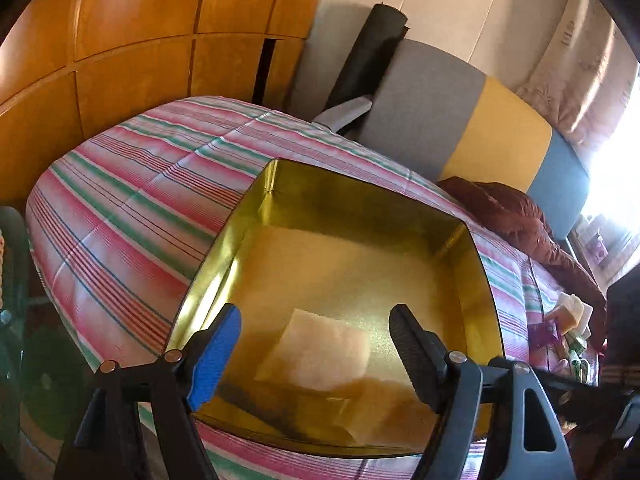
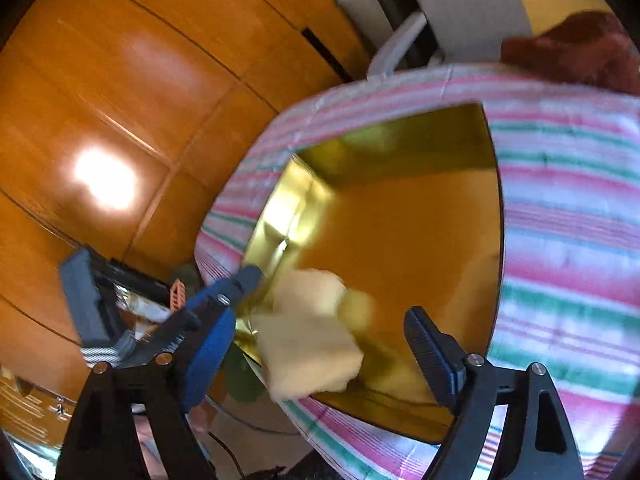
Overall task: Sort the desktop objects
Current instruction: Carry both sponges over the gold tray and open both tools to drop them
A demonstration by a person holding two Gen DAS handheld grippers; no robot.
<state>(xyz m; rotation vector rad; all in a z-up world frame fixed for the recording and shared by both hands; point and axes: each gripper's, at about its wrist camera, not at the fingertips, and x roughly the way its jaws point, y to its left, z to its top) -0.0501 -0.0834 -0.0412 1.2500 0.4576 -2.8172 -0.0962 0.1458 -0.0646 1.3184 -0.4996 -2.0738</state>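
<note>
Pale yellow rectangular sponge blocks lie in or over the near end of the gold metal tin, both grippers released above them.

Left view: one pale block (image 1: pixel 324 354) lies flat on the floor of the gold rectangular tin (image 1: pixel 360 196), directly ahead of and between the wide-open fingers of the left gripper (image 1: pixel 316 356), pads clear of it; its long side runs roughly across the jaw gap. Right view: a second pale block (image 2: pixel 308 356) sits blurred at the tin's near-left corner, partly over the rim (image 2: pixel 498 200), possibly mid-drop; the right gripper (image 2: pixel 320 344) is spread wide with nothing pinched, block closer to the blue finger (image 2: pixel 212 344). Tin rests on the pink-green striped cloth (image 1: pixel 132 184). More small items wait at the cloth's far right edge (image 1: pixel 568 316), so judging by layout the right hand is probably nearer for the next pick.
</note>
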